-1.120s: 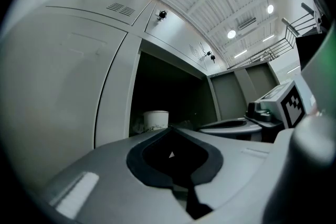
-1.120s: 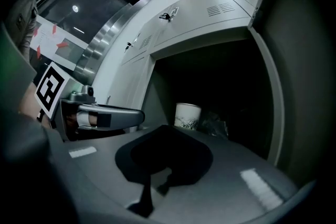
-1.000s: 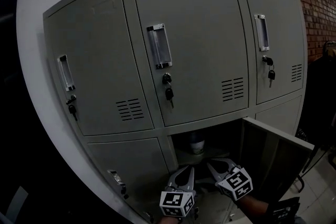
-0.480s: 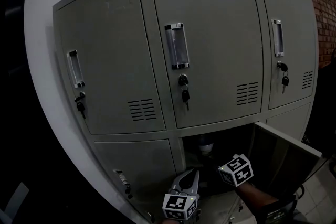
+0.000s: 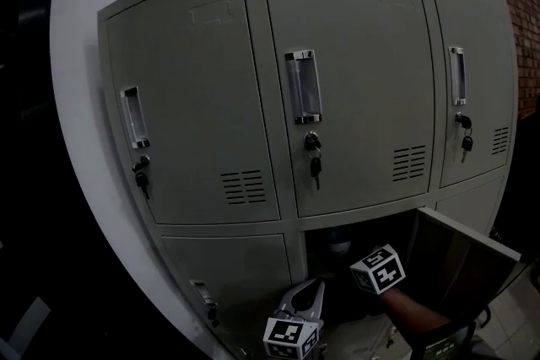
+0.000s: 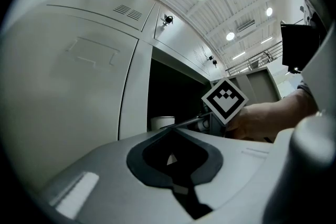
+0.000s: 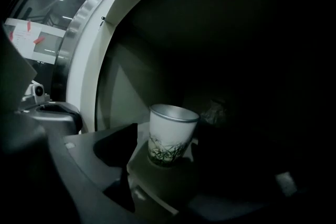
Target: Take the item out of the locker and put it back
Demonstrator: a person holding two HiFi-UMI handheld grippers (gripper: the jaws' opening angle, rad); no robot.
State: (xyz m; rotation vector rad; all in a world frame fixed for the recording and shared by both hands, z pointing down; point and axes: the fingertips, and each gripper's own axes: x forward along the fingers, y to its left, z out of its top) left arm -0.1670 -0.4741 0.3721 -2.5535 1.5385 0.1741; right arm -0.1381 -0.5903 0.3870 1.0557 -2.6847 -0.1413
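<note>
**A:** Where is the cup (image 7: 170,136) standing?

**B:** Upright inside the locker's (image 5: 354,88) open lower compartment. The right claw (image 7: 167,150) is straddling it there, jaws apart and seemingly not pinching yet.

**A:** And the left claw (image 6: 170,157)?

**B:** It's hanging just outside the locker, jaws together on nothing.

**A:** So we're taking it out?

**B:** I'd say so. Next comes closing squarely on the cup, then lifting it out.

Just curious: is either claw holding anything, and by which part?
Nothing held yet. The right gripper has jaws apart either side of the paper cup; the left gripper is shut and empty.
</note>
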